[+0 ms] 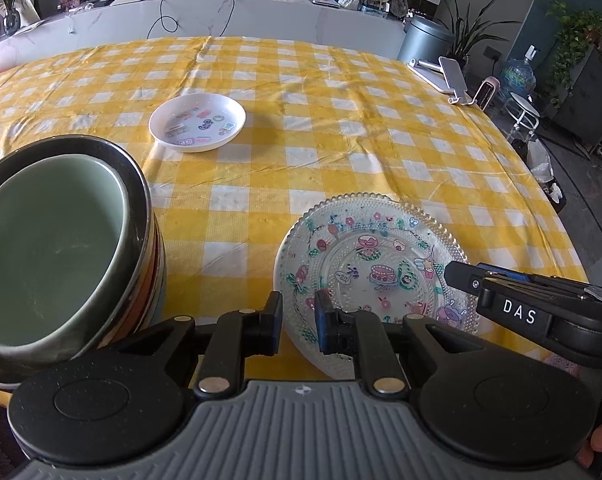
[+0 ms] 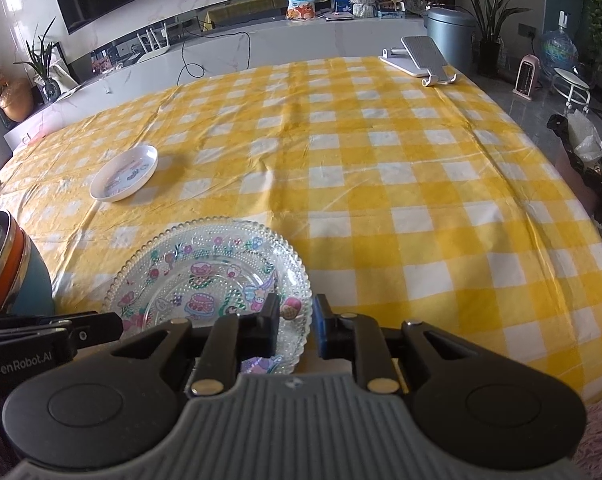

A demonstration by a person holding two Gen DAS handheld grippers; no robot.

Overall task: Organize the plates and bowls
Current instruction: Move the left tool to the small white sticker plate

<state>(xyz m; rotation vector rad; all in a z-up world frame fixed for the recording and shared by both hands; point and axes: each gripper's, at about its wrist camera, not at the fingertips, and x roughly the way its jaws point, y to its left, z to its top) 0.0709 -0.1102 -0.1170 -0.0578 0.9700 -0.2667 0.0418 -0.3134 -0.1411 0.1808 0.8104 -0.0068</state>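
Observation:
A clear glass plate (image 1: pixel 377 268) with cartoon stickers lies on the yellow checked tablecloth near the front edge; it also shows in the right wrist view (image 2: pixel 205 276). My left gripper (image 1: pixel 298 322) straddles its left rim with the jaws narrowly apart. My right gripper (image 2: pixel 297 326) straddles its right rim the same way, and shows from the side in the left wrist view (image 1: pixel 457 274). A small white plate (image 1: pixel 197 122) with stickers lies farther back, also in the right wrist view (image 2: pixel 124 173). A stack of bowls (image 1: pixel 57 248), green one on top, stands at the left.
A phone stand (image 2: pixel 421 60) sits at the table's far right corner. The table's right edge (image 2: pixel 573 200) drops to the floor, where a bin, a stool and a small heater stand. A shelf with a cable runs behind the table.

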